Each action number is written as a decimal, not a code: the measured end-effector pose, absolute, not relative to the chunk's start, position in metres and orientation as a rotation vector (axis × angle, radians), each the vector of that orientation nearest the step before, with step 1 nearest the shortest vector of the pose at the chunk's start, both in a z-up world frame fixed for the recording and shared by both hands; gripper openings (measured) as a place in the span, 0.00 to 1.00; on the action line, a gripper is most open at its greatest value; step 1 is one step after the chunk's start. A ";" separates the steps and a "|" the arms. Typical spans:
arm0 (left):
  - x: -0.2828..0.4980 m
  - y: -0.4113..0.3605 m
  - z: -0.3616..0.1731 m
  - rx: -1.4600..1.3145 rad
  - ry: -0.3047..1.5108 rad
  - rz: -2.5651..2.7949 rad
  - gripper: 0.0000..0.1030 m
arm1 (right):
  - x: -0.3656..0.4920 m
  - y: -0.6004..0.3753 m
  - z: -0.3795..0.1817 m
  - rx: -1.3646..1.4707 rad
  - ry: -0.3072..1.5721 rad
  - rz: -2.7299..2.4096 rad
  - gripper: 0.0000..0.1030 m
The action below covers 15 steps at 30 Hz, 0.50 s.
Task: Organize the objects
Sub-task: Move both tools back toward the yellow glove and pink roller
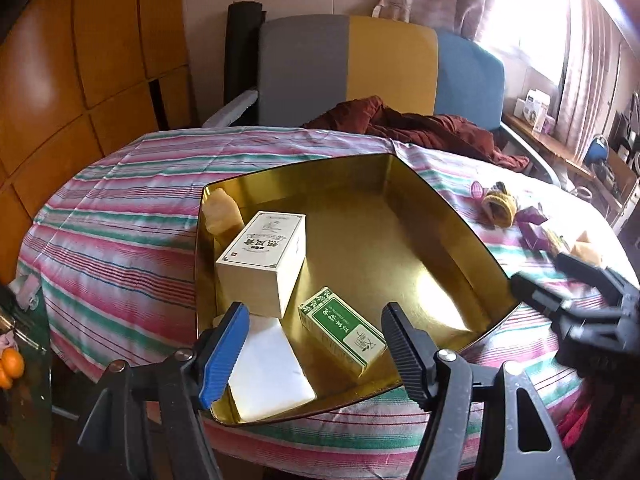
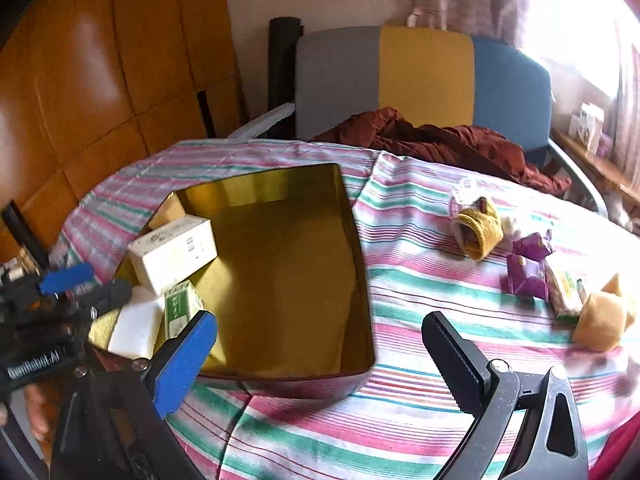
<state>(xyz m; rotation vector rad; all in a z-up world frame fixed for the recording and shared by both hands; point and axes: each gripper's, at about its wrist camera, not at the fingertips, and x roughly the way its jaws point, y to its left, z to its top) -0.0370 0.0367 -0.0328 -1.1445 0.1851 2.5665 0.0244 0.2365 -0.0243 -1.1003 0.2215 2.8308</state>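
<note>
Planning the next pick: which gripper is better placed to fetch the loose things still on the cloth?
Probably the right gripper: open, empty, beside the purple packets and yellow sock. The left gripper hangs over the tin.

Glossy metal tin (image 1: 460, 240), striped cloth tablecloth (image 1: 120, 220)

left tool (image 1: 314, 344) agape, right tool (image 2: 320, 344) agape

Black left gripper body (image 2: 34, 364), near left: white lettering "GenRobot.AI". Printed characters on the boxes in the tin are not legible.
</note>
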 end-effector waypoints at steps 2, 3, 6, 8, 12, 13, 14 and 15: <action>-0.038 0.039 -0.032 -1.143 0.175 2.546 0.68 | 0.026 0.248 -0.023 -1.090 0.249 2.809 1.00; -0.039 0.041 -0.030 -1.137 0.166 2.533 0.68 | 0.026 0.255 -0.023 -1.090 0.255 2.793 1.00; -0.040 0.048 -0.026 -1.123 0.145 2.498 0.68 | 0.029 0.281 -0.023 -1.094 0.243 2.731 1.00; -0.043 0.054 -0.024 -1.129 0.138 2.476 0.68 | 0.031 0.301 -0.023 -1.096 0.226 2.686 1.00; -0.044 0.073 -0.017 -1.103 0.181 2.444 0.68 | 0.037 0.340 -0.015 -1.073 0.171 2.606 1.00; -0.044 0.078 -0.016 -1.097 0.197 2.433 0.68 | 0.037 0.351 -0.013 -1.071 0.154 2.585 1.00; -0.044 0.084 -0.014 -1.090 0.210 2.422 0.68 | 0.038 0.361 -0.010 -1.071 0.135 2.564 1.00; -0.045 0.090 -0.012 -1.084 0.221 2.410 0.68 | 0.038 0.371 -0.008 -1.066 0.112 2.542 1.00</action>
